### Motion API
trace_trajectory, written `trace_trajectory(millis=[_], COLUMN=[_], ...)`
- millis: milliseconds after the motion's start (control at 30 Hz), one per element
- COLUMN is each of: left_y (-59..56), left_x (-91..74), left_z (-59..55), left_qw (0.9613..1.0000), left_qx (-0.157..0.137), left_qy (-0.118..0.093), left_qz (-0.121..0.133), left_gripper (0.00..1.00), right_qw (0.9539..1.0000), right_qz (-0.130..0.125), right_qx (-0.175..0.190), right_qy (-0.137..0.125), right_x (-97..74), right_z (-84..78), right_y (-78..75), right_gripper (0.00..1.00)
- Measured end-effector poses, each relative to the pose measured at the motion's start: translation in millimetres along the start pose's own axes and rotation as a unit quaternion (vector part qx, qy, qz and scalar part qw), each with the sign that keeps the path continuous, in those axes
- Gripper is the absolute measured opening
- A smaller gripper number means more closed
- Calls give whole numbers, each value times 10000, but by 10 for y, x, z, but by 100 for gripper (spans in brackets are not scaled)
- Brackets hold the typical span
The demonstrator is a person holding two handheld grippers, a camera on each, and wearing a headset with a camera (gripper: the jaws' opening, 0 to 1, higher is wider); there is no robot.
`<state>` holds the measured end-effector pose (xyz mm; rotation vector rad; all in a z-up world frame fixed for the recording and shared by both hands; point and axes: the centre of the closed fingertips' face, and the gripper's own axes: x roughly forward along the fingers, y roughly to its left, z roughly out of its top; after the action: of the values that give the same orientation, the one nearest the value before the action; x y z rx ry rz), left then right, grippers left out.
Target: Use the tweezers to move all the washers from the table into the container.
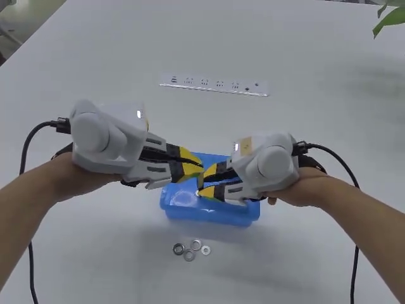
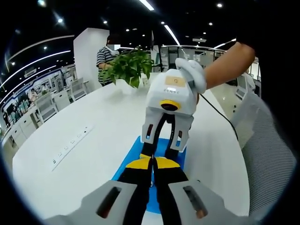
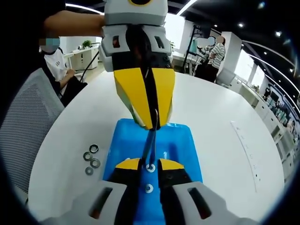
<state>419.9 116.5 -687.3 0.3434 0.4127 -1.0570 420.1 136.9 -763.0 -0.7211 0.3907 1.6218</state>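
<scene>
A blue container (image 1: 209, 215) sits on the white table, with my two grippers meeting nose to nose above it. My left gripper (image 3: 154, 119) is shut on thin tweezers (image 3: 151, 140), which reach down into the container (image 3: 187, 140). The tweezer tips run between the slightly parted jaws of my right gripper (image 3: 150, 165), close to a washer (image 3: 151, 168) on the blue floor. A second washer (image 3: 148, 188) lies just behind it. Several washers (image 1: 192, 249) lie clustered on the table in front of the container, to its left in the right gripper view (image 3: 91, 158).
A white power strip (image 1: 214, 85) lies flat on the table beyond the container. Black cables (image 1: 345, 171) trail from both grippers. A leafy plant (image 2: 129, 65) stands at the table's far end, and a mesh chair (image 3: 28, 122) is beside the table.
</scene>
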Motion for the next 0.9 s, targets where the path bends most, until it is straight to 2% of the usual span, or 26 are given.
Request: trace_trajectory(millis=[433,900], left_y=[-19,-95], left_x=[-9,-83], left_z=[108,278], left_qw=[10000,10000], left_qx=[-25,31], left_qy=[-19,-17], left_qz=[-9,-15], left_gripper=[5,5], right_qw=[9994,9974], right_qz=[-158,-462], right_qx=[281,562], right_qy=[-97,17], right_x=[-217,-553], right_z=[62,16], right_y=[12,126], right_gripper=[27,45])
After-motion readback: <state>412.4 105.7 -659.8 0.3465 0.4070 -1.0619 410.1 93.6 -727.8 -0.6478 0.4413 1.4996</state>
